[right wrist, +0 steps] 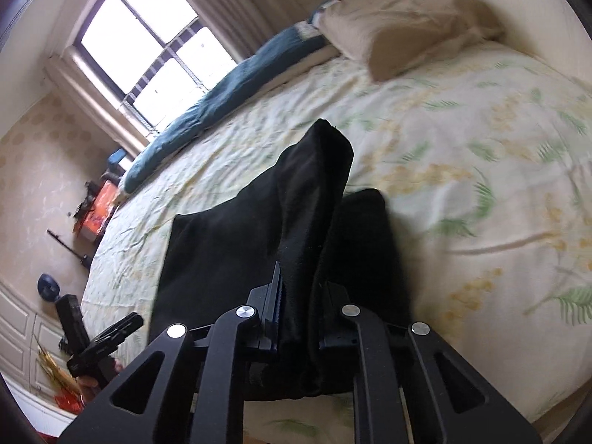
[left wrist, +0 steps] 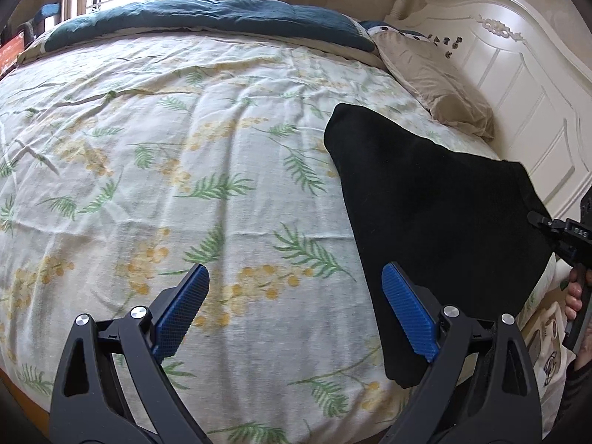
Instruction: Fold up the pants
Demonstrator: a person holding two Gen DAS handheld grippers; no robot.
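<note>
The black pants lie on the bed, already folded smaller. The right claw pinches one edge and lifts it for another fold. The left claw hangs wide apart, holding nothing.

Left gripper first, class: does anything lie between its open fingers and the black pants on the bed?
Nothing visible does. The left gripper is open above bare bedspread, and the pants lie just beside its right finger. The right gripper already clamps them.

bedspread lies bare left of the pants.
</note>
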